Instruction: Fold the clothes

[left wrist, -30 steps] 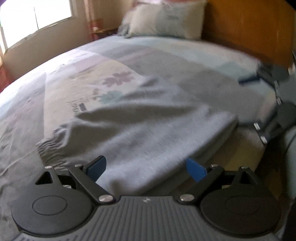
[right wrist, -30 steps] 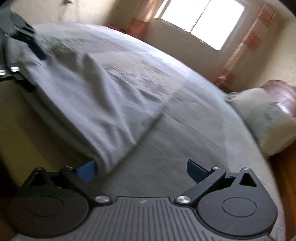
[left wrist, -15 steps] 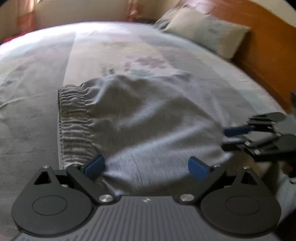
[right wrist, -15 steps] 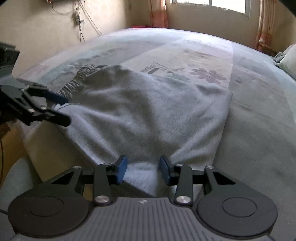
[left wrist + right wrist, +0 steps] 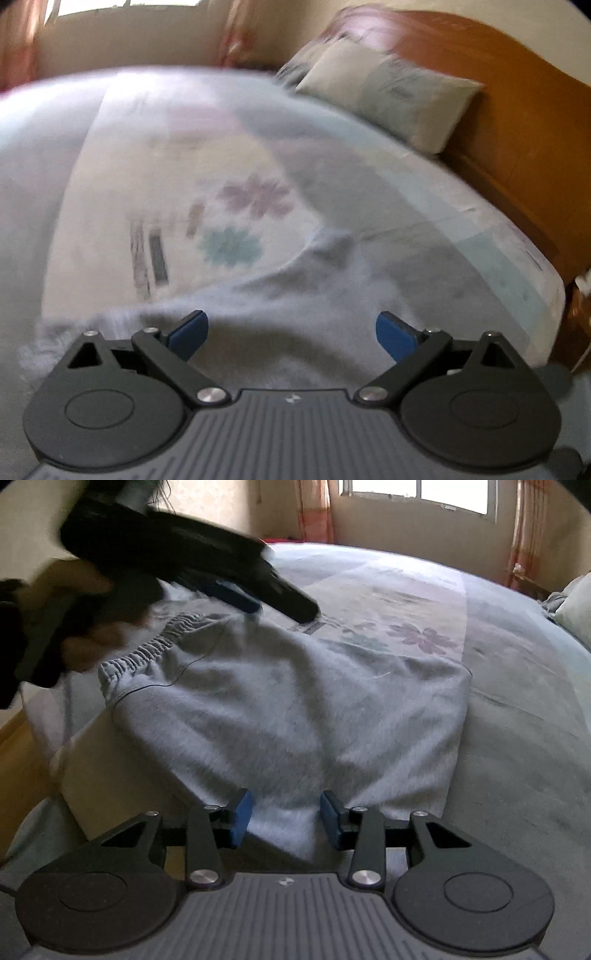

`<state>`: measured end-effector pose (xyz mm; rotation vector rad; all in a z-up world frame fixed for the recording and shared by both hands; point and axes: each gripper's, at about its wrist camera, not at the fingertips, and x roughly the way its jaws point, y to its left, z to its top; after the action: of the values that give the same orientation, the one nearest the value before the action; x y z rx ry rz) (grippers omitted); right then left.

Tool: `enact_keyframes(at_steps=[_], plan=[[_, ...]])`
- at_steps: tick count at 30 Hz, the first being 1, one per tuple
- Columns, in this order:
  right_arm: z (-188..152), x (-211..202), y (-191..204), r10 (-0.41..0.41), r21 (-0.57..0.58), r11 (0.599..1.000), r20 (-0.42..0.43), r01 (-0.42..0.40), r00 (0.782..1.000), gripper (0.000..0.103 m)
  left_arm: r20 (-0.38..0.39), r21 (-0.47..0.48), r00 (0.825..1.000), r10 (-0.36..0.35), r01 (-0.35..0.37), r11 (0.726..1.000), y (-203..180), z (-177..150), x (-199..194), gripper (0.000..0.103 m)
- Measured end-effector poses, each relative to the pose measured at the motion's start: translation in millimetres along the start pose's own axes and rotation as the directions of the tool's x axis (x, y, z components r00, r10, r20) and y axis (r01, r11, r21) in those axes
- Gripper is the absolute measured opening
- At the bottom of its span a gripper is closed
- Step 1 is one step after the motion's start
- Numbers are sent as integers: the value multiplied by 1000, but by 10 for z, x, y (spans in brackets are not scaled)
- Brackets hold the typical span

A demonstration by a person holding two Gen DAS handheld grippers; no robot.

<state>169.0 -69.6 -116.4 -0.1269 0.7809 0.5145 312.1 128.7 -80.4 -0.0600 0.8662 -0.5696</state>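
Observation:
A grey garment with an elastic waistband point(image 5: 288, 709) lies folded near the bed's edge. It also shows blurred in the left wrist view point(image 5: 295, 317). My right gripper point(image 5: 283, 818) is half closed, its blue pads on either side of the garment's near edge with a gap left. My left gripper point(image 5: 291, 330) is open and empty above the garment's waistband side. It also shows in the right wrist view point(image 5: 258, 602), blurred, held by a hand over the far left of the garment.
The bed point(image 5: 184, 184) has a floral sheet. A pillow point(image 5: 391, 92) lies against the wooden headboard point(image 5: 517, 129). A window point(image 5: 417, 494) with curtains is at the far wall. The bed's side edge point(image 5: 92, 775) drops off at the left.
My left gripper has risen and swung over the waistband end, tilting up toward the headboard. My right gripper has stayed at the garment's near edge and opened slightly.

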Motion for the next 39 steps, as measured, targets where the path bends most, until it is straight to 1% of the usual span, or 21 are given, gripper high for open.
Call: enact_keyframes(at_steps=[2,3,5,7,9,11,13,15,16,17,19,20,22,24,26,29,31,36,37,39], plan=[[-36,-8,-22,7,9,1000,5,-7,1000,50,-33,-42,996,86,-88,995,182,-84,92,96],[-53,-11,-32,11,13,1000,8,-11,1000,50,-31,-67,994,103,-105,992,279,-123,79,92],[-69,-5,-19,10,6,1000,11,-10,1000,52,-3,-138,998,59,-59,989,409,-148,-46,92],[-74,11,-2,10,3,1000,12,-10,1000,58,28,-179,998,52,-47,983,400,-118,-197,93],[-80,26,22,7,-6,1000,15,-7,1000,62,60,-153,998,24,-14,988,289,-51,-292,93],[-85,36,50,1,-17,1000,16,-1,1000,64,82,-132,996,-37,48,990,156,24,-301,96],[-87,38,75,-9,-27,1000,15,10,1000,66,85,-111,993,-77,86,990,26,89,-171,96],[-82,40,82,-12,-31,999,11,12,1000,67,69,-123,994,-85,93,988,-18,131,32,96],[-83,39,86,-12,-33,999,9,13,1000,67,50,-152,996,-78,85,985,6,131,154,96],[-86,39,92,-14,-37,999,8,14,1000,68,23,-187,998,-56,59,981,51,119,288,96],[-94,42,107,-17,-46,999,5,17,1000,71,-34,-236,999,6,-14,972,151,79,517,95],[-101,40,120,-19,-52,998,3,20,1000,72,-30,-237,1000,7,-14,971,159,70,530,95],[-116,42,140,-20,-61,998,5,21,1000,73,-23,-217,1000,16,-21,976,98,89,417,95],[-130,47,156,-21,-70,997,8,21,1000,77,6,-170,999,40,-39,985,11,104,197,95],[-138,51,170,-21,-74,997,11,22,1000,79,31,-130,999,41,-37,991,-31,36,-95,95],[-144,55,171,-15,-65,998,19,17,1000,82,39,-107,999,30,-26,994,-62,-151,-432,96],[-142,61,171,-12,-60,998,22,14,1000,84,29,-113,999,28,-24,993,-56,-350,-576,96],[-127,73,175,-9,-51,999,18,10,1000,86,-20,-146,998,51,-54,988,90,-870,-667,96],[-125,75,173,-9,-49,999,17,9,1000,88,-23,-149,998,56,-59,987,106,-923,-695,96],[-120,80,171,-8,-48,999,12,9,1000,89,0,-140,998,67,-67,988,84,-815,-795,96]])
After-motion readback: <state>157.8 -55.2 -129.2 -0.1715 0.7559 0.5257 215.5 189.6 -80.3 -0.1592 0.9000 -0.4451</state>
